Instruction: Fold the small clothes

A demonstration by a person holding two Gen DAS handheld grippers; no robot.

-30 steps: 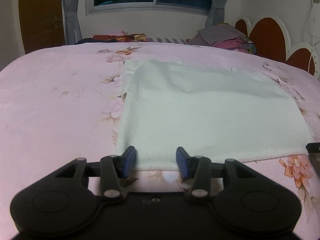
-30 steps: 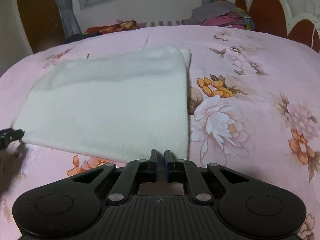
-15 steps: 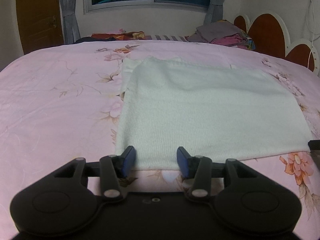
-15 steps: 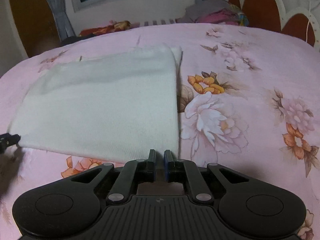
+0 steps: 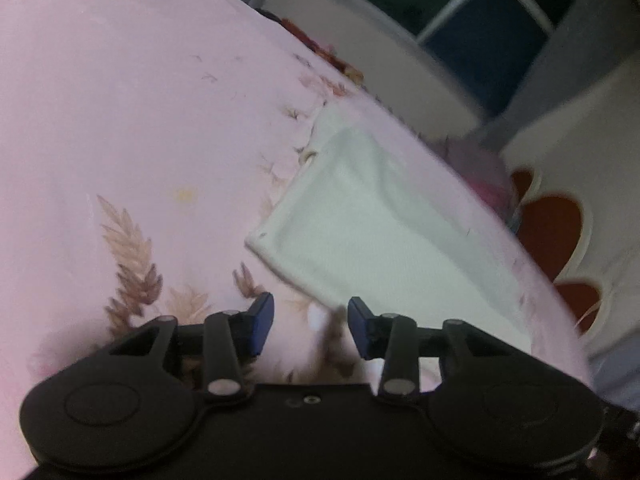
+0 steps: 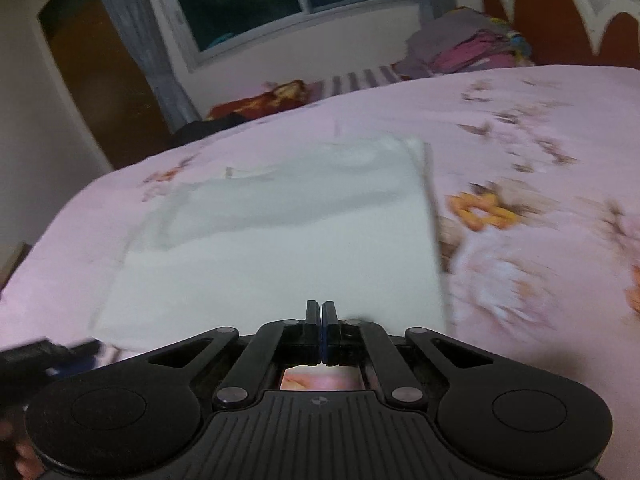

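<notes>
A folded white cloth point(image 5: 372, 224) lies flat on the pink floral bedspread point(image 5: 120, 100); it also shows in the right wrist view point(image 6: 288, 240). My left gripper point(image 5: 311, 322) is open and empty, tilted, just off the cloth's near left corner. My right gripper point(image 6: 322, 328) is shut with nothing between its fingers, at the cloth's near edge towards its right side. The left gripper's tip point(image 6: 48, 354) shows at the left edge of the right wrist view.
A pile of folded clothes point(image 6: 472, 46) sits at the bed's far right by the red and white headboard point(image 6: 560, 12). A dark red bundle point(image 6: 276, 98) lies at the far edge under the window. A brown door point(image 6: 100, 80) is to the left.
My left gripper has swung left and tilted, so the cloth's near left corner now lies ahead and right of it. My right gripper has shifted left along the cloth's near edge. Both views are motion-blurred.
</notes>
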